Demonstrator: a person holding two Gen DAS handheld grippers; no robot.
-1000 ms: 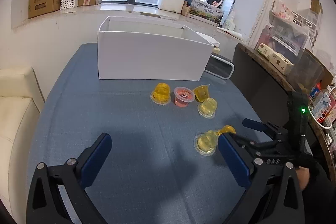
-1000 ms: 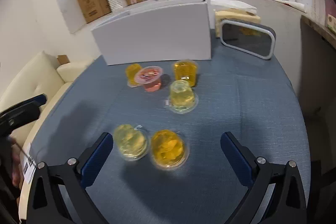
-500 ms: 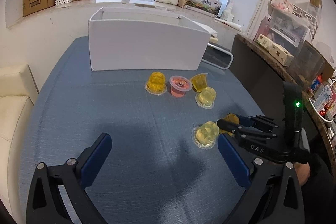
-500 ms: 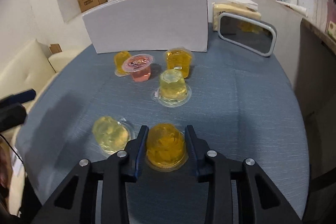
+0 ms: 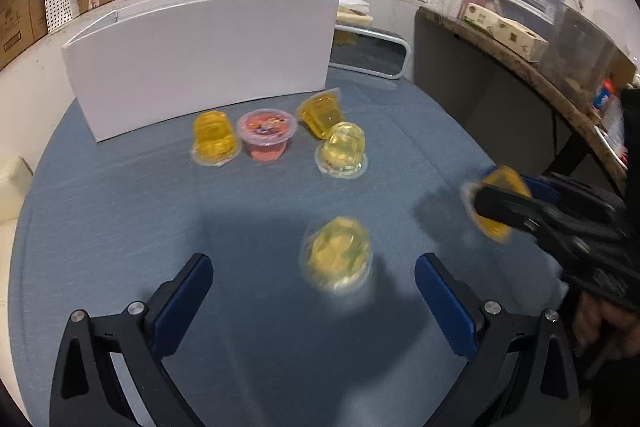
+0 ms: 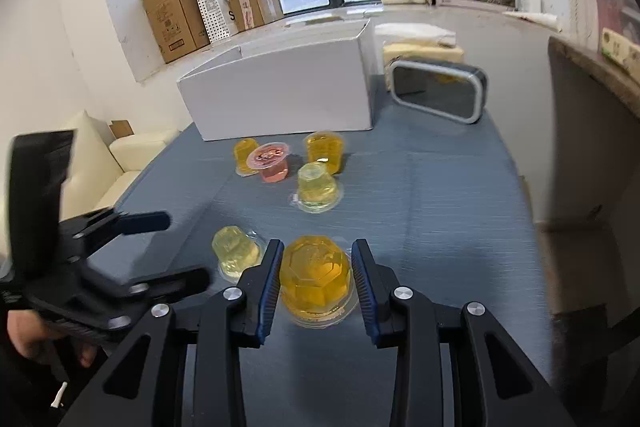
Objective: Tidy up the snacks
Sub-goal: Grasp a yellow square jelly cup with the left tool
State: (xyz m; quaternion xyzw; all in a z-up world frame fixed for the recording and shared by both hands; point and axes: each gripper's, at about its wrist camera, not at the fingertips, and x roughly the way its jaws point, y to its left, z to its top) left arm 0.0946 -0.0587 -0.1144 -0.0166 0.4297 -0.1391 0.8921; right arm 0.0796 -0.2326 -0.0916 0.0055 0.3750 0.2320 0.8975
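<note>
Barely started imo: right gripper (image 6: 316,283) fingers clamp an orange jelly cup (image 6: 316,277) near the surface's front edge, left gripper (image 5: 312,289) gapes open, five cups wait outside the white box (image 5: 200,67).

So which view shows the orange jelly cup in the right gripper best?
The right wrist view: the orange jelly cup sits sharp and centred between the right gripper fingers. In the left wrist view it is blurred at the right edge, partly hidden by a finger.
</note>
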